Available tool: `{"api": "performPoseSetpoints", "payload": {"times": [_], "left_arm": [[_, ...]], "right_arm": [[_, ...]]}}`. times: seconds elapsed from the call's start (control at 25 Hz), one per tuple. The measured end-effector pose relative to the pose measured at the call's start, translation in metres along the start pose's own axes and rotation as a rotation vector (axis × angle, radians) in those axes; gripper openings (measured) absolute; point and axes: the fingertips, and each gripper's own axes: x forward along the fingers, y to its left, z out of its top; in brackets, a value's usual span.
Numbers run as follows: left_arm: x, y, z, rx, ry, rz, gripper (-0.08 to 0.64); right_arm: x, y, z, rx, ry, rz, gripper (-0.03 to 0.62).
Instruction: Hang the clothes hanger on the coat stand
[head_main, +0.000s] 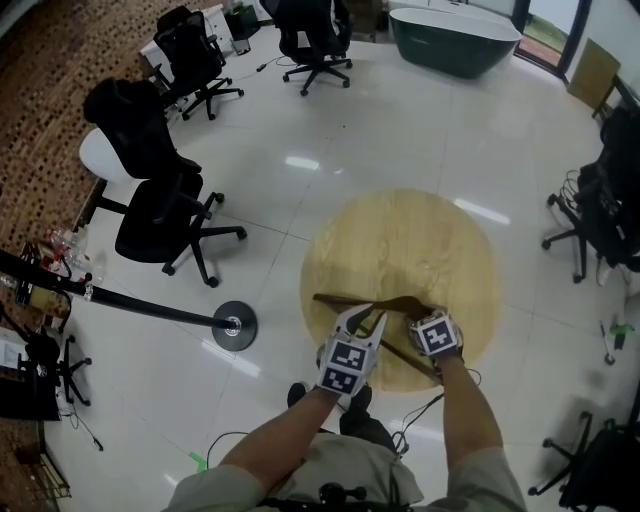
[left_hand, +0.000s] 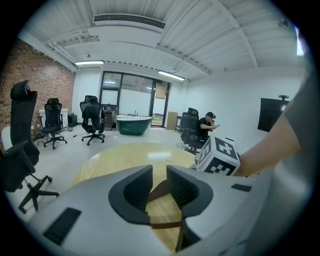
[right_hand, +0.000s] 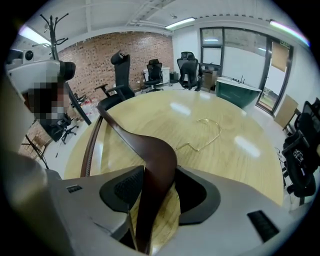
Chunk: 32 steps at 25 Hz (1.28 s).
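Observation:
A dark brown wooden clothes hanger (head_main: 395, 302) lies at the near edge of the round wooden table (head_main: 400, 235). Its metal hook (right_hand: 207, 132) rests on the tabletop. My left gripper (head_main: 363, 318) is closed to a narrow gap over one arm of the hanger (left_hand: 160, 190), and the wood fills that gap. My right gripper (head_main: 413, 318) holds the hanger (right_hand: 155, 165) near its middle, with the wood against both pads. The black coat stand (head_main: 233, 326) is on the floor to the left of the table, and its top prongs (right_hand: 52, 22) show in the right gripper view.
Black office chairs (head_main: 165, 215) stand left of the table and more (head_main: 315, 45) at the back. A dark green bathtub (head_main: 455, 38) is far behind. Chairs and cables (head_main: 590, 215) crowd the right side. A person (left_hand: 206, 125) sits in the distance.

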Motion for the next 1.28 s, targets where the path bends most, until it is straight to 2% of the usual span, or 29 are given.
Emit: {"api": "performPoseSetpoints", "payload": {"times": [0.16, 0.28, 0.52, 0.68, 0.88, 1.04, 1.16, 1.24, 1.28], "left_arm": [[-0.003, 0.002, 0.005, -0.008, -0.005, 0.010, 0.084], [-0.011, 0.006, 0.005, -0.018, -0.017, 0.023, 0.084], [-0.043, 0.020, 0.006, -0.034, -0.048, 0.050, 0.084], [-0.075, 0.016, 0.012, -0.034, -0.072, 0.057, 0.084], [-0.117, 0.023, 0.025, -0.033, -0.134, 0.075, 0.084], [-0.173, 0.034, 0.051, -0.024, -0.187, 0.087, 0.084], [-0.228, 0.047, 0.078, -0.009, -0.249, 0.125, 0.084], [-0.282, 0.054, 0.091, -0.017, -0.303, 0.144, 0.084], [-0.323, 0.063, 0.092, -0.022, -0.330, 0.152, 0.084]], "right_arm": [[-0.001, -0.014, -0.010, 0.067, -0.002, -0.040, 0.171], [-0.010, -0.010, -0.011, 0.077, -0.052, -0.070, 0.164], [-0.045, 0.026, 0.014, -0.026, -0.184, -0.145, 0.160], [-0.087, 0.048, 0.031, -0.060, -0.284, -0.211, 0.160], [-0.136, 0.074, 0.065, -0.122, -0.395, -0.299, 0.160], [-0.184, 0.111, 0.100, -0.173, -0.454, -0.353, 0.159], [-0.223, 0.147, 0.129, -0.210, -0.503, -0.387, 0.158], [-0.256, 0.184, 0.140, -0.222, -0.537, -0.415, 0.156], [-0.273, 0.218, 0.146, -0.226, -0.556, -0.430, 0.156]]}}
